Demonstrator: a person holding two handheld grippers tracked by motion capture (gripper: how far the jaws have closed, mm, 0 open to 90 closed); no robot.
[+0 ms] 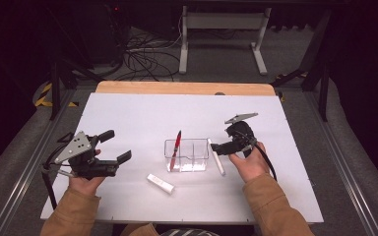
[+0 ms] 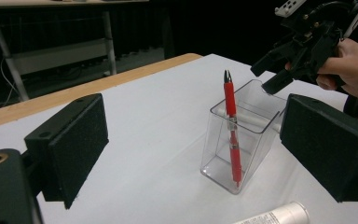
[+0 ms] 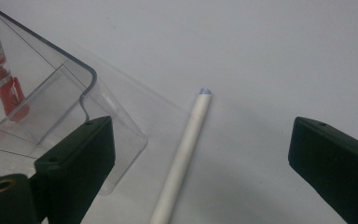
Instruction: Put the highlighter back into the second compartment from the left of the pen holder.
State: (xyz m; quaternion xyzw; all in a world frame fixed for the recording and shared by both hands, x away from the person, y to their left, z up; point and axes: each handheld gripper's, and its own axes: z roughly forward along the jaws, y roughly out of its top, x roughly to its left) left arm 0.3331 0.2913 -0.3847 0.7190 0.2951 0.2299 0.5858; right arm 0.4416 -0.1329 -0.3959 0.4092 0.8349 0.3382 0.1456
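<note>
A clear plastic holder (image 1: 195,155) stands mid-table with a red pen (image 1: 176,149) upright in its left compartment. A white pen (image 1: 216,158) lies flat on the table just right of the holder. My right gripper (image 1: 222,139) hovers open over that pen's far end; in the right gripper view the white pen (image 3: 184,158) runs between the wide-apart jaws, with the holder (image 3: 51,93) at left. My left gripper (image 1: 117,145) is open at the left, empty, and faces the holder (image 2: 256,135) and red pen (image 2: 231,130).
A short white tube (image 1: 160,183) lies in front of the holder, near the front edge. The white table top (image 1: 142,113) has a wooden strip (image 1: 177,88) along the back. Cables and a white desk frame (image 1: 221,29) are on the floor beyond.
</note>
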